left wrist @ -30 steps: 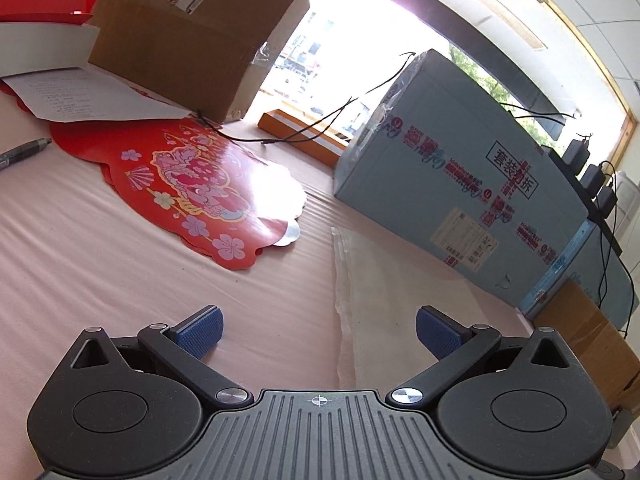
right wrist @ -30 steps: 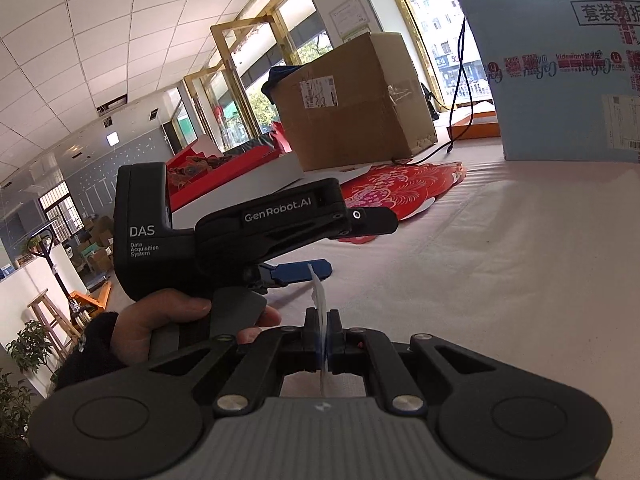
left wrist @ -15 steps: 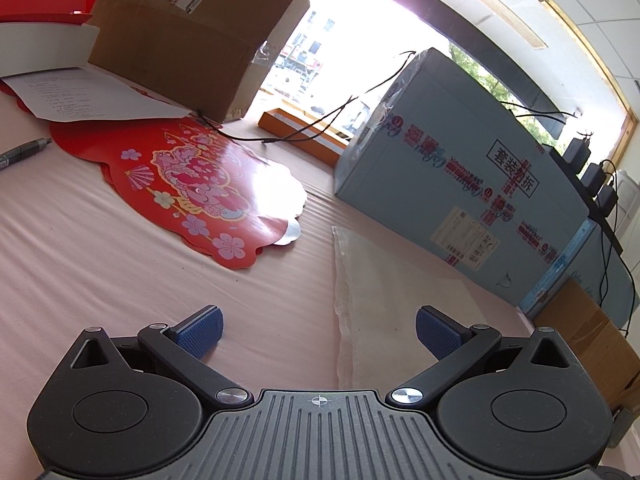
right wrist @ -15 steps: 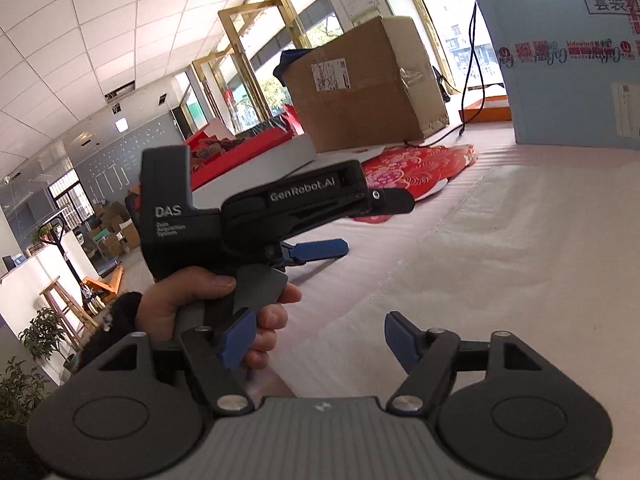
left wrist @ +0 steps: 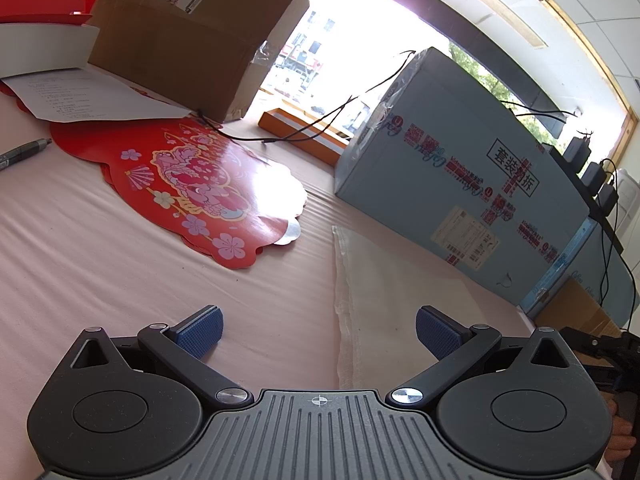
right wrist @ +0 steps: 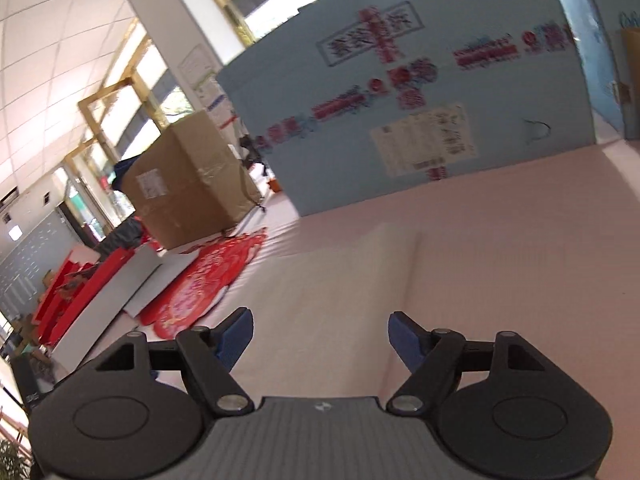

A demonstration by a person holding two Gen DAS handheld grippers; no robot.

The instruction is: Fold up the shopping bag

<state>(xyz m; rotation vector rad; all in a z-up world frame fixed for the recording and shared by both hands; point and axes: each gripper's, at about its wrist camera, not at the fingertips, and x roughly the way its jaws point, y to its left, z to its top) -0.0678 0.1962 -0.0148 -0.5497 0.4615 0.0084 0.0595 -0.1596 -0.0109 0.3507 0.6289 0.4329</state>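
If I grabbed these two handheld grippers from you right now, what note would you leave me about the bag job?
Left gripper: open, empty, just above the table, with the bag's left edge between its fingers.
Right gripper: open, empty, over the bag; its view is motion-blurred.
Shopping bag: thin and translucent, lying flat on the pink table cover, in front of the blue carton and right of the red paper cutout.
Done: the bag lies flattened; how many folds it already has I cannot tell.
Left: take an edge and fold it over, probably again until compact.
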